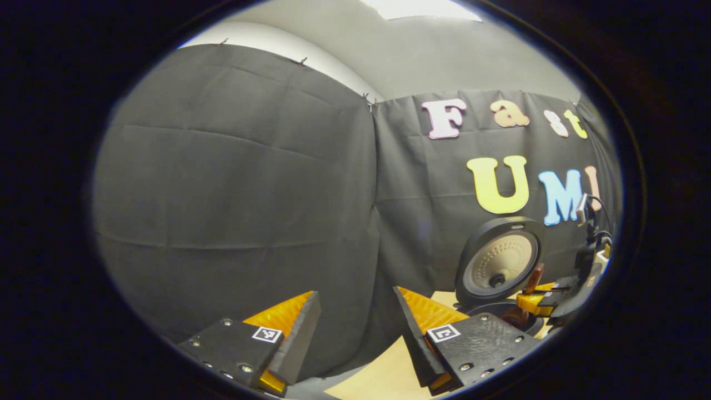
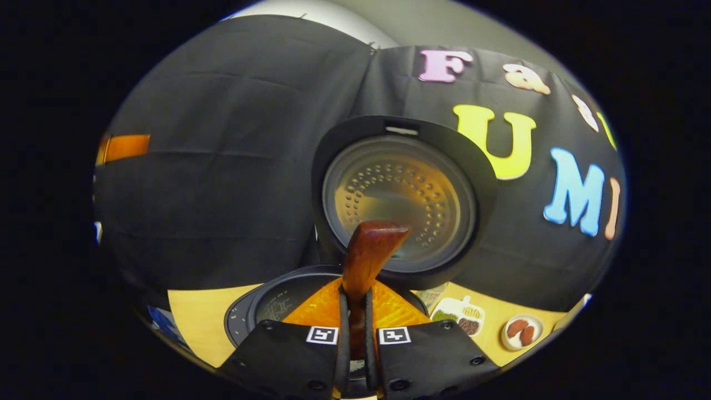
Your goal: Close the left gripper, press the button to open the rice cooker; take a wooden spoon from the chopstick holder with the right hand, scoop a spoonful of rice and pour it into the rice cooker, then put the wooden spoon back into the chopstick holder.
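The reddish-brown wooden spoon (image 2: 369, 261) stands upright between the fingers of the right gripper (image 2: 355, 322), which are drawn in narrow and press on its handle from both sides; its broad end rises in front of the cooker's lid. Whether rice lies on it cannot be told. Just behind and below it is the black round rice cooker (image 2: 266, 303), its pot mouth open, with the hinged lid (image 2: 400, 194) tipped up and back — the perforated metal inner plate faces the camera. The cooker stands on a pale yellow wooden bench (image 2: 194, 316). To the right on the bench lie a small white tray with dark and green contents (image 2: 458, 315) and, farther right, a small round white dish with reddish pieces (image 2: 521, 331).

In the left gripper view, the left gripper (image 1: 358, 322) has its fingers spread wide with nothing between them — it points at the black cloth wall (image 1: 233, 194), well apart from the cooker. Far to the right in that view the open rice cooker (image 1: 497, 266) shows with the right gripper (image 1: 555, 297) at its mouth, the spoon (image 1: 534, 278) rising from it.
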Demonstrator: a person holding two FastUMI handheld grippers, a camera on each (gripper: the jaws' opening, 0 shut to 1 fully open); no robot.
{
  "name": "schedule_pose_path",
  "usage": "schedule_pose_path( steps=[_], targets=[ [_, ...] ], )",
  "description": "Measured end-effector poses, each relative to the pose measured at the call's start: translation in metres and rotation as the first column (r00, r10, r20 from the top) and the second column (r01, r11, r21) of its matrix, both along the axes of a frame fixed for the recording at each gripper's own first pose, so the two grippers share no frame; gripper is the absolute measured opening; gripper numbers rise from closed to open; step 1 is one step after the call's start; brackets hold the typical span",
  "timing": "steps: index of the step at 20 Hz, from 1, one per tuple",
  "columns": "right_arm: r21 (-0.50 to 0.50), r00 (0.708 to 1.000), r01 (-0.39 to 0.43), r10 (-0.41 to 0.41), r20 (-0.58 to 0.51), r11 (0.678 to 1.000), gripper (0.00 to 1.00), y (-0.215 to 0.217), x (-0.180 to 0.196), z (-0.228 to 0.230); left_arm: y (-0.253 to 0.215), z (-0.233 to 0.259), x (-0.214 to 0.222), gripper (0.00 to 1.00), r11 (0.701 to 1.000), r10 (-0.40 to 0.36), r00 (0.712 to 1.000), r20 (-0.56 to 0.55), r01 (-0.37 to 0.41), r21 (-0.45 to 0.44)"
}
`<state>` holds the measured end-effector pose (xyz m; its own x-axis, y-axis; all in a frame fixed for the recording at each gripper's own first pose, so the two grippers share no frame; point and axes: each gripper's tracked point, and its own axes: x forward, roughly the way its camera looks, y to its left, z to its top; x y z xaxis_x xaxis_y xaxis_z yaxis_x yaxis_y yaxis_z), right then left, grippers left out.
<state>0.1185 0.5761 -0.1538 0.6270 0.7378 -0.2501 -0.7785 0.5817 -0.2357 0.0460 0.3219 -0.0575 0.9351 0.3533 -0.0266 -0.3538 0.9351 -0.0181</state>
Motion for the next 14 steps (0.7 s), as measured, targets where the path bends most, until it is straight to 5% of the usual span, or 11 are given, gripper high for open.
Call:
schedule_pose_path(
  steps=[9, 14],
  targets=[
    [-0.176, 0.949, -0.054, 0.106, 0.298, 0.983, 0.13, 0.0, -0.006, 0.007, -0.002, 0.0, 0.009, 0.78, 1.0, -0.011, 1.0, 0.0, 0.011, -0.001],
    [-0.092, 0.983, -0.038, 0.054, 0.175, 0.995, 0.13, 0.0, -0.006, 0.0, -0.004, 0.008, 0.008, 0.78, 1.0, -0.011, 1.0, 0.012, 0.01, 0.006]
  ],
)
